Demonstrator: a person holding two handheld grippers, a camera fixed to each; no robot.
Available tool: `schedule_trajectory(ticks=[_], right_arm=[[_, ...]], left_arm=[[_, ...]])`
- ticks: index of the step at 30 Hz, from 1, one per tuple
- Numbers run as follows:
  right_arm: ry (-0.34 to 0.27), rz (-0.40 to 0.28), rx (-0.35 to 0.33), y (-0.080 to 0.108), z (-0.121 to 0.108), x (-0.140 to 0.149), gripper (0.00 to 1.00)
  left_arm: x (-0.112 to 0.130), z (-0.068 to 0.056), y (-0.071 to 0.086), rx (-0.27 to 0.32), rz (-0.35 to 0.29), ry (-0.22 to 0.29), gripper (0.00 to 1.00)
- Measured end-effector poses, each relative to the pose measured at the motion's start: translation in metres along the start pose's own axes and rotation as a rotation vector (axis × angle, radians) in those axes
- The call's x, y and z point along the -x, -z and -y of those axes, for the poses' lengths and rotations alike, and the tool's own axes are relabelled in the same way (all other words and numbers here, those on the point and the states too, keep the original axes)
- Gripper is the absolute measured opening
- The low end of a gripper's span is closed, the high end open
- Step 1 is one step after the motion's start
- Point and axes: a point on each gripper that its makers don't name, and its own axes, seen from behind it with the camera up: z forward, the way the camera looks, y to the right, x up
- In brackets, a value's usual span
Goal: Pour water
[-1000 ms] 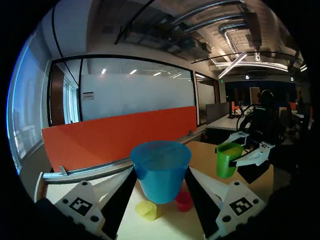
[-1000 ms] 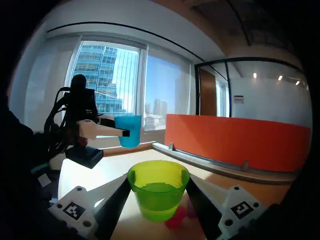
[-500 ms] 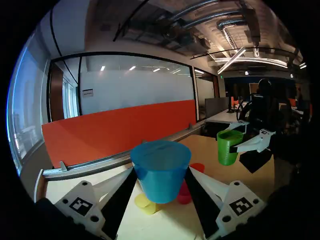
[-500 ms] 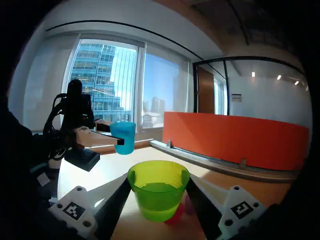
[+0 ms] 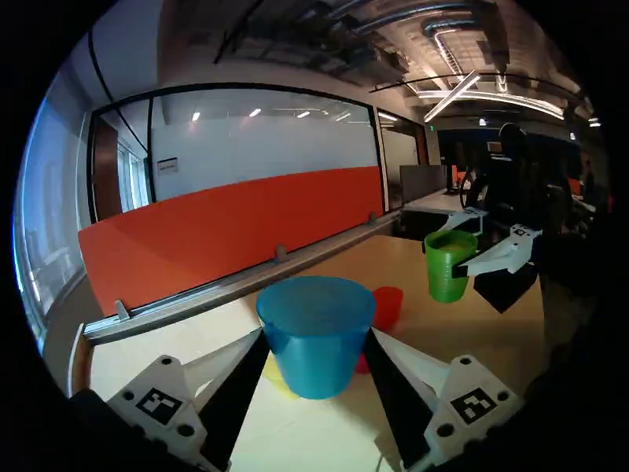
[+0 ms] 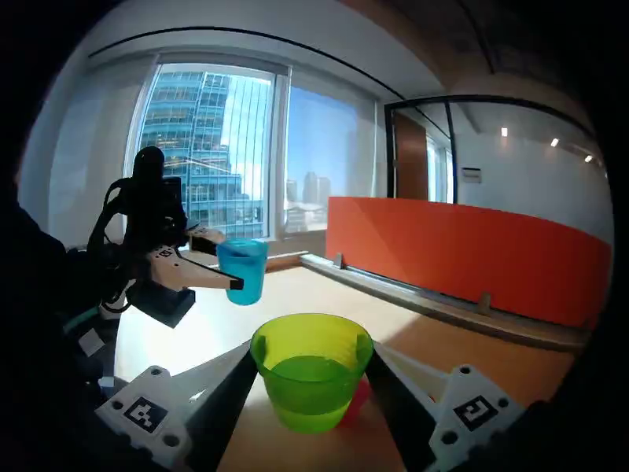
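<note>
The blue cup (image 5: pixel 316 346), pinched by the left gripper (image 5: pixel 315 350), and the green cup (image 6: pixel 311 377), pinched by the right gripper (image 6: pixel 311 363), are being lowered; nothing is being poured yet.

Wooden table (image 5: pixel 472 338); red cup (image 5: pixel 387 305), yellow cup (image 5: pixel 274 376) atop.

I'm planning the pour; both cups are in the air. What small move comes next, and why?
Probably bring the green cup, upright in the right gripper, closer to the blue cup in the left gripper: liquid shows in the green one, and the cups are apart.

Left claw (image 5: pixel 314 338), right claw (image 6: pixel 312 362), both clamped
</note>
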Motion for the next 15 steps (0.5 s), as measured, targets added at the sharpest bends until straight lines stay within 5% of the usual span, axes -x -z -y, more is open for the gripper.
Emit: schedule_trajectory(ticks=[15], right_arm=[[-0.004,0.082,-0.021,-0.006,-0.006,0.032,0.90]], left_arm=[[0.043,-0.012,-0.016,0.030,0.093,-0.036,0.81]])
